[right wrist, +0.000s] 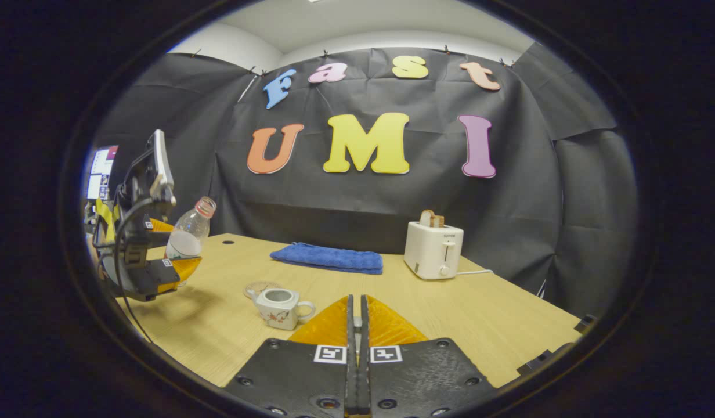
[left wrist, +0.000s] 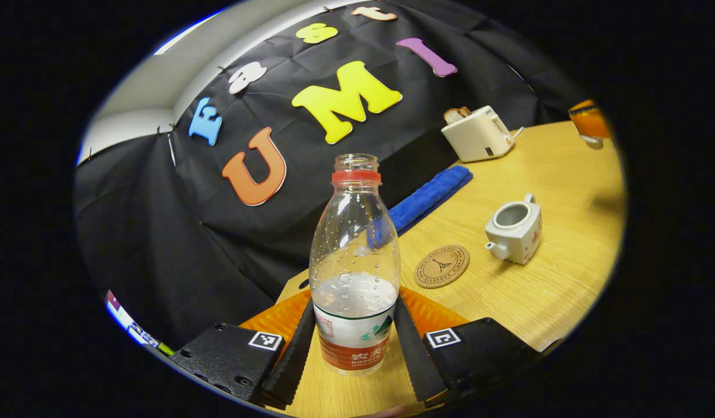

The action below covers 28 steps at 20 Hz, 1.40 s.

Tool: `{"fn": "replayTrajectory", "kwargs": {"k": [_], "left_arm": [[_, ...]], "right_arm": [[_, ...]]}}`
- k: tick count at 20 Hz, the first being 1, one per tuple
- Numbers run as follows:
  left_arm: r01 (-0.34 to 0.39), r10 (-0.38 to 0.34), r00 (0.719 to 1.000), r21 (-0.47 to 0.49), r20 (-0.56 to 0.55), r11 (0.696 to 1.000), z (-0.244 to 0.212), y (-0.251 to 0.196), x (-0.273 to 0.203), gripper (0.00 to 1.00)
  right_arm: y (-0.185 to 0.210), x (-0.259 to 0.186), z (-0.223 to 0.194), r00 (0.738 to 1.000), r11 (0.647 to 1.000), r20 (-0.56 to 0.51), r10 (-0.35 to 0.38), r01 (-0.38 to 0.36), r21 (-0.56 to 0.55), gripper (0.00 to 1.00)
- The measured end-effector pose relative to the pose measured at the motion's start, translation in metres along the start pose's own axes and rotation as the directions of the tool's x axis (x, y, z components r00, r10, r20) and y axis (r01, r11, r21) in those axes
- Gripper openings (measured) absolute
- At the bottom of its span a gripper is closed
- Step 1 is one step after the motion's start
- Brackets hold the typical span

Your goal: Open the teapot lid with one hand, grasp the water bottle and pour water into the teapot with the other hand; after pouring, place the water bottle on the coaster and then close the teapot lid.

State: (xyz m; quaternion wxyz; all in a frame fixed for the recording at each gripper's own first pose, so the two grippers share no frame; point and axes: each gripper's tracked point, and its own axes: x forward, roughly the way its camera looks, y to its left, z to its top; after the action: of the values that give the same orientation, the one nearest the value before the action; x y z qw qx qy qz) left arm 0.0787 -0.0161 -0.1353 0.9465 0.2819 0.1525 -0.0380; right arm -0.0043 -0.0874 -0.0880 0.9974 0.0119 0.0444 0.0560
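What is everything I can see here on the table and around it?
water bottle: one, clear with red neck ring, uncapped, held above the table's near edge
teapot: one, white, lid off, mid-table
coaster: one, round, brown, beside the teapot
towel: one, blue, folded, near the wall
toaster: one, white, holding toast, back of table
table: one, light wood
left gripper: one, clamped on the bottle
right gripper: one, fingers together, above the table

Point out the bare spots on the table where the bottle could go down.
Widest bare patch: the table right of the teapot, in front of the toaster. A strip lies between the blue towel and teapot. The coaster top is free. Tightest is around coaster and teapot, close together, near the left claw holding the water bottle.
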Motion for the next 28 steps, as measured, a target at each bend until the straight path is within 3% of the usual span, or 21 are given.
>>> {"fn": "replayTrajectory", "kwargs": {"k": [5,10,15,16,17,23,24,27,28], "left_arm": [[0.008,-0.005,1.000,0.227,-0.013,0.974,0.005,-0.012,-0.002,0.74],[0.028,-0.019,0.999,0.397,-0.028,0.917,0.010,-0.021,0.000,0.74],[0.058,-0.033,0.998,0.561,-0.054,0.826,0.011,-0.028,0.002,0.74],[0.065,-0.035,0.998,0.591,-0.061,0.804,0.012,-0.028,0.005,0.78],[0.073,-0.039,0.997,0.616,-0.068,0.784,0.009,-0.031,0.006,0.74],[0.073,-0.020,0.996,0.728,-0.082,0.681,0.013,-0.031,0.009,0.74],[0.070,-0.014,0.997,0.749,-0.080,0.658,0.015,-0.030,0.008,0.78],[0.070,-0.018,0.997,0.803,-0.074,0.591,0.024,-0.034,0.008,0.74],[0.069,-0.017,0.997,0.820,-0.073,0.568,0.027,-0.033,0.008,0.78]], "right_arm": [[-0.007,0.003,-0.006,1.000,1.000,-0.011,-0.014,0.014,0.002,0.00],[-0.021,0.009,-0.014,0.998,0.999,-0.043,-0.044,0.044,0.003,0.00],[-0.032,0.010,-0.016,0.996,0.997,-0.051,-0.074,0.073,-0.017,0.00],[-0.032,0.010,-0.016,0.996,0.997,-0.049,-0.076,0.075,-0.020,0.00],[-0.033,0.011,-0.018,0.996,0.997,-0.053,-0.078,0.077,-0.021,0.00],[-0.035,0.013,-0.025,0.994,0.997,-0.075,-0.078,0.076,-0.031,0.00],[-0.036,0.015,-0.026,0.994,0.997,-0.078,-0.078,0.076,-0.030,0.00],[-0.040,0.016,-0.029,0.992,0.996,-0.088,-0.086,0.084,-0.030,0.00],[-0.040,0.017,-0.029,0.992,0.996,-0.090,-0.084,0.082,-0.030,0.00]]}}
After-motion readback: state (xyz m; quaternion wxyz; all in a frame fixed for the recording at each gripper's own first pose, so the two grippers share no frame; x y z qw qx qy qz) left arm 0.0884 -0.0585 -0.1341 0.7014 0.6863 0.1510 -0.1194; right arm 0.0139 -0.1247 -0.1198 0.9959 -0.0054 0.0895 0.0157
